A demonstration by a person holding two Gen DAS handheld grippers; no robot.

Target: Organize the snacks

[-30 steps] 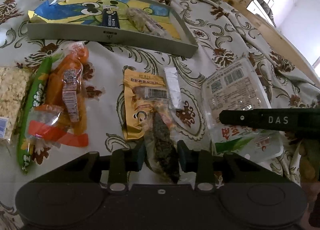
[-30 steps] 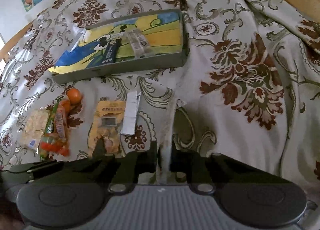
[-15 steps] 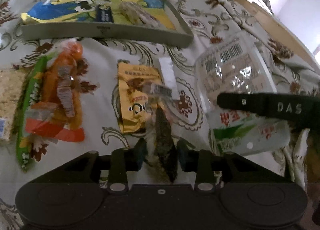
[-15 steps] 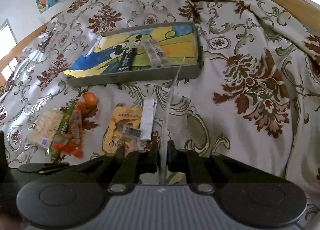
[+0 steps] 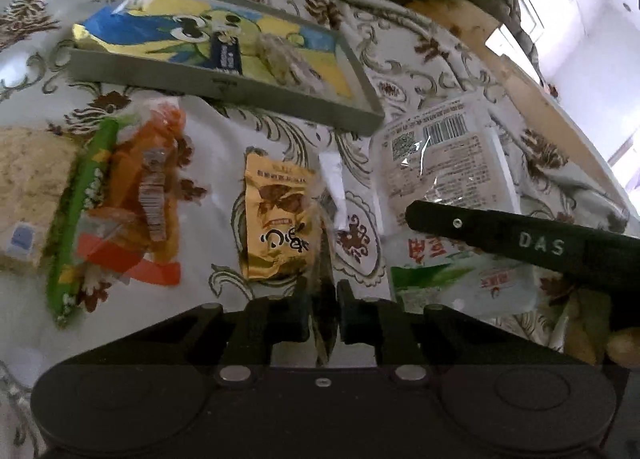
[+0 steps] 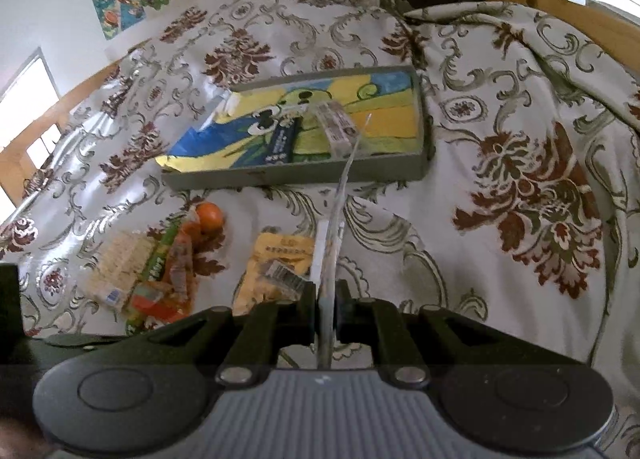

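A floral bedspread (image 6: 500,243) carries loose snacks. The left gripper (image 5: 323,309) is clamped on a clear packet of dark snack (image 5: 325,259), seen edge-on. The right gripper (image 6: 328,309) is clamped on a large clear snack bag (image 5: 448,163), lifted edge-on. A grey tray (image 6: 304,173) sits toward the bedspread's far edge, its right half bare. A yellow packet (image 5: 276,215) lies between tray and grippers. Open cloth spreads right.

Two close wrist views angled down, sharing tray (image 5: 224,93) (image 6: 296,175)
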